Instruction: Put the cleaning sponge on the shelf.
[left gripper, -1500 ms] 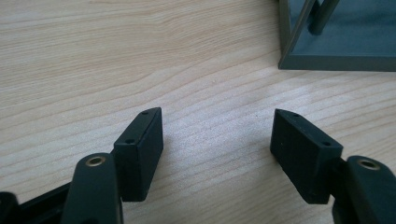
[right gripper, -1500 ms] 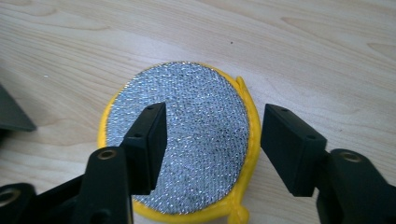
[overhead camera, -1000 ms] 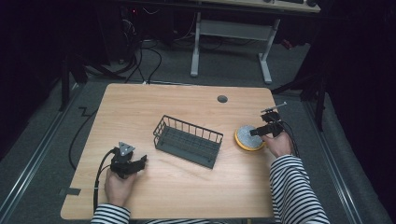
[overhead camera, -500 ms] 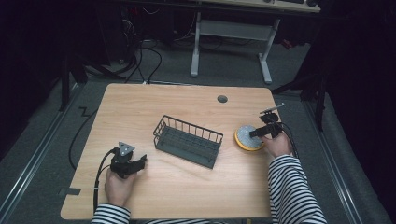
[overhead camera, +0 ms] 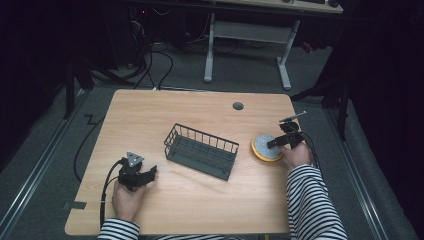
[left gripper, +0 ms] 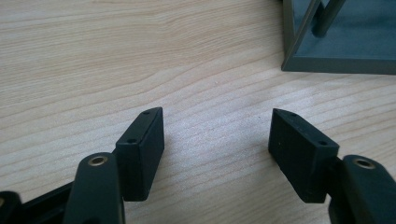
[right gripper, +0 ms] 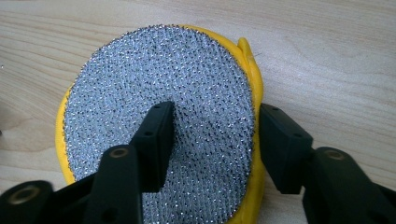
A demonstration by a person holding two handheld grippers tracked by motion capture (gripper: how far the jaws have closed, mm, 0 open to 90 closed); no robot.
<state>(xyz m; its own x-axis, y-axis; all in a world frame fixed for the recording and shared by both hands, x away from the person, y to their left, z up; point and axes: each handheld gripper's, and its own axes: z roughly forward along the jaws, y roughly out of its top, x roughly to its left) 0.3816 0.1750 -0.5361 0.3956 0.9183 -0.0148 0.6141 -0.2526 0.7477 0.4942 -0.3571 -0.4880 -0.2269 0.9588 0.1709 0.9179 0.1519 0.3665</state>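
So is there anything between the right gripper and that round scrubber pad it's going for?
Nothing visible. The right gripper is open and already at the round scouring pad: one jaw is over its silver face, the other just off its yellow edge. The wire basket stands apart, on the pad's far side from the gripper.
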